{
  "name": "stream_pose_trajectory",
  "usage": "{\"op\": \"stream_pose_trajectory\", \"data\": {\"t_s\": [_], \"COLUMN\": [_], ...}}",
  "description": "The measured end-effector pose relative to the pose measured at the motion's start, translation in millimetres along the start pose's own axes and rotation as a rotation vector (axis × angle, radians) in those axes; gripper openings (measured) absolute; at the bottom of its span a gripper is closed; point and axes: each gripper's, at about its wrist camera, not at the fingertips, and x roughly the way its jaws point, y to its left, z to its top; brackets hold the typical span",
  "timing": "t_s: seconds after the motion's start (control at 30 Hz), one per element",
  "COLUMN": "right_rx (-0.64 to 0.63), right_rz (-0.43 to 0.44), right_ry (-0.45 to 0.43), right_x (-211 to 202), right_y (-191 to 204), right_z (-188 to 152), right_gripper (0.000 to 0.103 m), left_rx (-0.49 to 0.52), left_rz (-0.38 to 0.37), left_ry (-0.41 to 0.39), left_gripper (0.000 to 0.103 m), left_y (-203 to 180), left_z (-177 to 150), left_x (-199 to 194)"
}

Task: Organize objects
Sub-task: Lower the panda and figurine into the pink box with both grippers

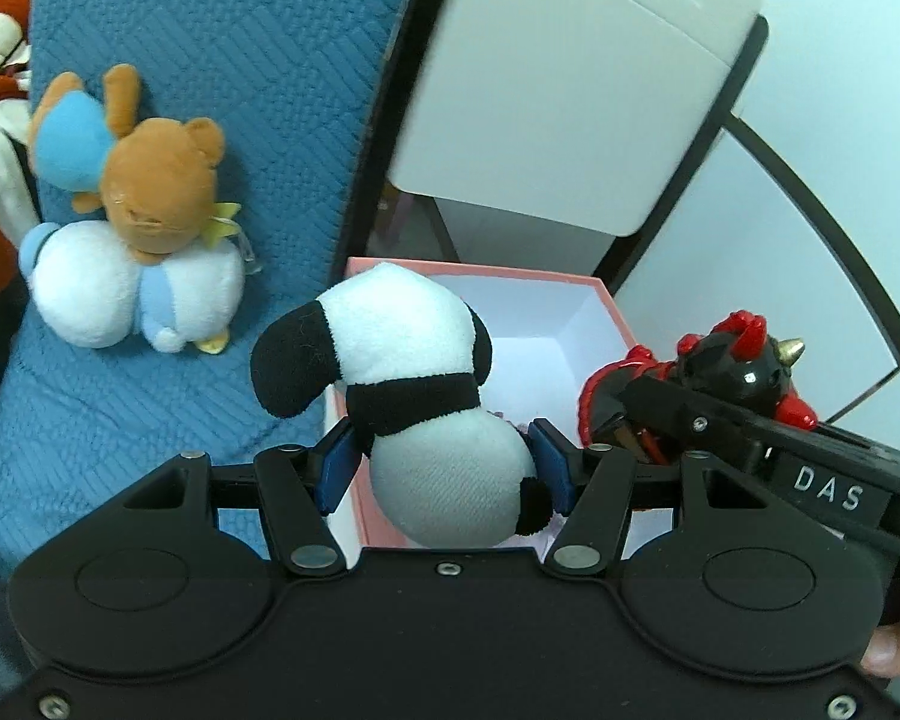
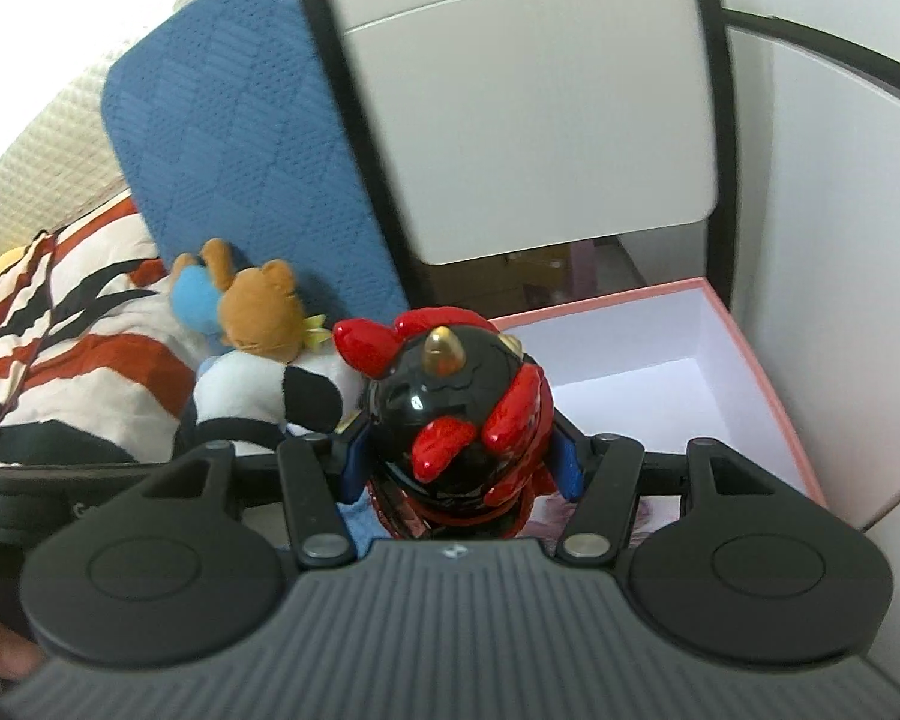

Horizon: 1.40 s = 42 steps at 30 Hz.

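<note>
My left gripper (image 1: 444,456) is shut on a black-and-white panda plush (image 1: 414,372) and holds it over the near left part of an open pink box with a white inside (image 1: 606,306). My right gripper (image 2: 459,450) is shut on a glossy black-and-red horned figurine (image 2: 456,396), held at the box's (image 2: 768,384) left side. The figurine also shows at the right of the left wrist view (image 1: 732,366). The panda shows behind the figurine in the right wrist view (image 2: 306,396).
A brown bear plush (image 1: 162,180) lies on a white-and-blue plush (image 1: 132,288) on a blue quilted cushion (image 1: 210,60). A grey-white chair back with a black frame (image 1: 570,90) stands behind the box. A red-striped blanket (image 2: 60,324) lies at the left.
</note>
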Motion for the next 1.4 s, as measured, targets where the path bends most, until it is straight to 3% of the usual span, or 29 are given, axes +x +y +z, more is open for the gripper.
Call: {"op": "stream_pose_trajectory", "data": {"t_s": [0.3, 0.87, 1.0, 1.4], "right_rx": [0.058, 0.092, 0.103, 0.113], "right_rz": [-0.046, -0.094, -0.101, -0.108], "right_ry": [0.012, 0.195, 0.232, 0.275], "right_x": [11.5, 86.2, 100.9, 108.8], "right_y": [-53.3, -120.5, -126.6, -132.8], "right_z": [-1.3, -42.7, -50.4, -47.3], "right_gripper": [0.06, 0.06, 0.06, 0.061], "left_rx": [0.028, 0.035, 0.045, 0.013], "left_rz": [-0.011, 0.023, 0.062, 0.063], "left_ry": [0.026, 0.198, 0.209, 0.257], "left_gripper": [0.058, 0.058, 0.058, 0.06], "left_y": [-31.0, -50.9, -50.9, -45.1], "left_z": [-1.5, -26.1, -28.3, -26.5], "left_x": [37.9, 148.4, 160.0, 163.7]}}
